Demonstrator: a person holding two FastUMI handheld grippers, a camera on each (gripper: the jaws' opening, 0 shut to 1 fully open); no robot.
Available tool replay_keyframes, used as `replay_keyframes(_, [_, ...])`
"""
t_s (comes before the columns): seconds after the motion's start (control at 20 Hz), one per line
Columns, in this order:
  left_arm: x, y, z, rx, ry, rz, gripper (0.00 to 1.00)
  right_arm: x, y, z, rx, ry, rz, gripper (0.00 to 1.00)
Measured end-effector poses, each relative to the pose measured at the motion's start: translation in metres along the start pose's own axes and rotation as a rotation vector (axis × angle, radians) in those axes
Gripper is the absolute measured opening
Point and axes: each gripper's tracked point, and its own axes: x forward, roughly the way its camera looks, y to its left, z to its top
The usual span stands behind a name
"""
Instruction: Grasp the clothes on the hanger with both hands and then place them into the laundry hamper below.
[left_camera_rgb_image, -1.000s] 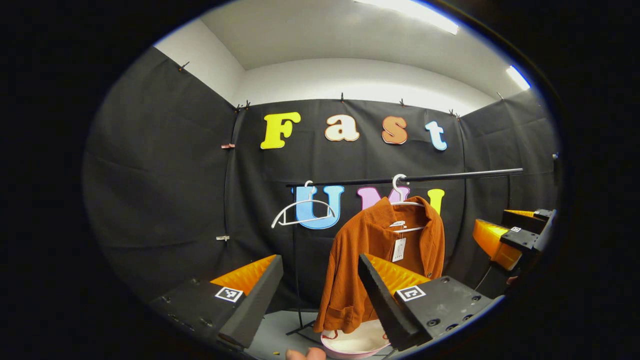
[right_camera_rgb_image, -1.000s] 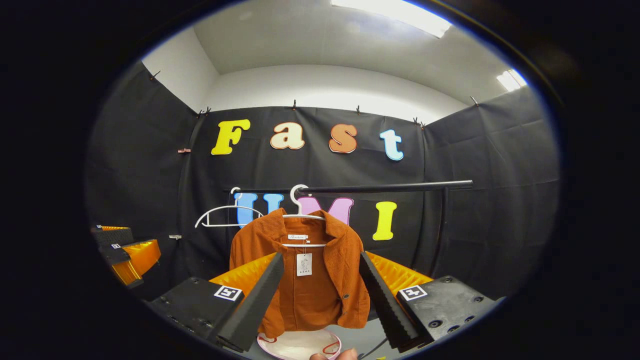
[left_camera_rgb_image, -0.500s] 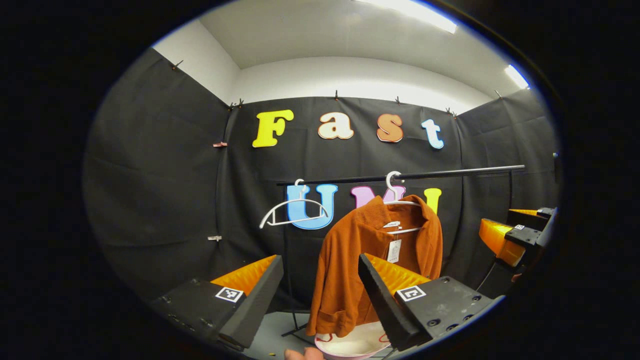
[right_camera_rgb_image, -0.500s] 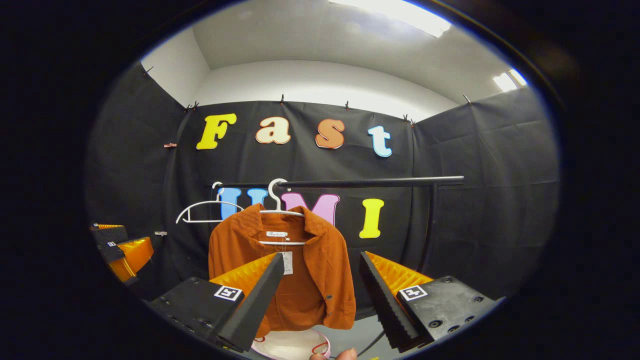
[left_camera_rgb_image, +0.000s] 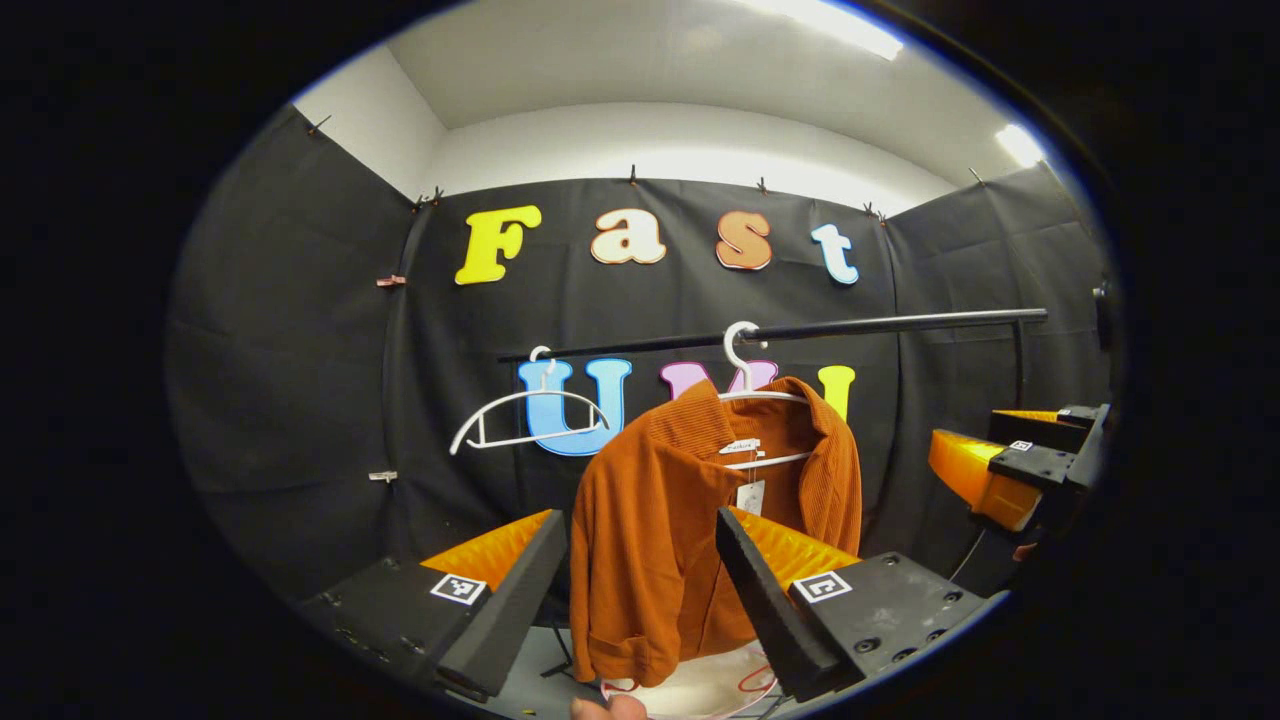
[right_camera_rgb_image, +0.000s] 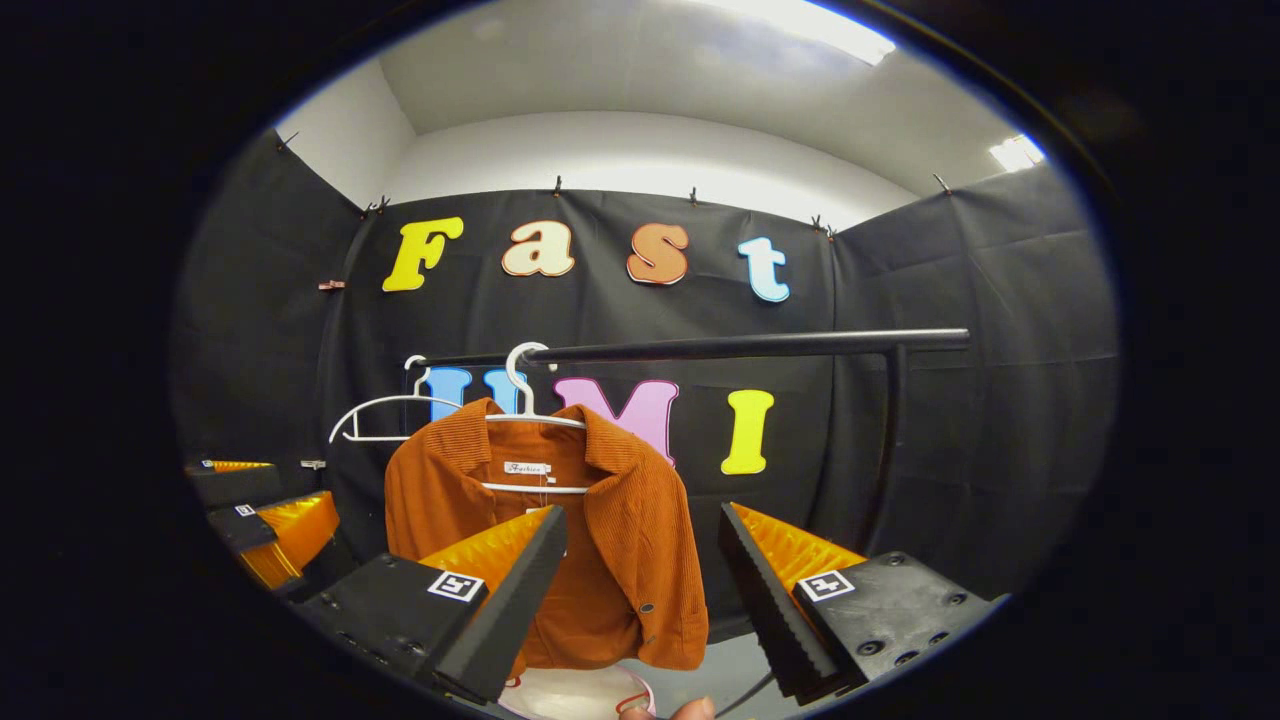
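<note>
An orange corduroy jacket (left_camera_rgb_image: 660, 530) (right_camera_rgb_image: 610, 540) hangs on a white hanger (left_camera_rgb_image: 745, 385) (right_camera_rgb_image: 525, 400) from a black rail (left_camera_rgb_image: 880, 325) (right_camera_rgb_image: 740, 347). Below it sits a white round hamper (left_camera_rgb_image: 715, 685) (right_camera_rgb_image: 575, 692), mostly hidden. My left gripper (left_camera_rgb_image: 640, 585) is open, short of the jacket, its fingers framing the jacket's left side. My right gripper (right_camera_rgb_image: 640, 585) is open too, with the jacket's right edge between its fingers farther off. In the left gripper view the right gripper (left_camera_rgb_image: 1010, 465) appears at the right edge; in the right gripper view the left gripper (right_camera_rgb_image: 265, 515) appears at the left.
An empty white hanger (left_camera_rgb_image: 525, 420) (right_camera_rgb_image: 385, 415) hangs on the rail to the jacket's left. The rail's black upright (right_camera_rgb_image: 885, 440) stands to the right. Black cloth walls close the booth on three sides. A fingertip (left_camera_rgb_image: 610, 708) shows at the bottom.
Both grippers have come closer to the jacket, which looms larger. In the left gripper view it has slid left toward the gap between the fingers; in the right gripper view it has slid left as well.
</note>
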Motion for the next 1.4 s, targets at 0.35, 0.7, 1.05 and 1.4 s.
replay_keyframes(0.35, [0.087,-0.053,-0.017,0.014,-0.036,-0.036,0.95,0.059,-0.012,-0.038,0.016,0.030,0.067,0.98])
replay_keyframes(0.7, [0.167,-0.055,-0.054,0.078,-0.027,0.051,0.96,0.105,-0.018,-0.080,0.061,0.081,0.109,0.98])
replay_keyframes(1.05, [0.199,-0.035,-0.063,0.054,-0.020,0.113,0.89,0.135,0.002,-0.091,0.044,0.065,0.127,0.98])
replay_keyframes(1.4, [0.199,-0.014,-0.065,-0.021,0.007,0.078,0.05,0.160,0.055,-0.095,0.084,0.038,0.176,0.99])
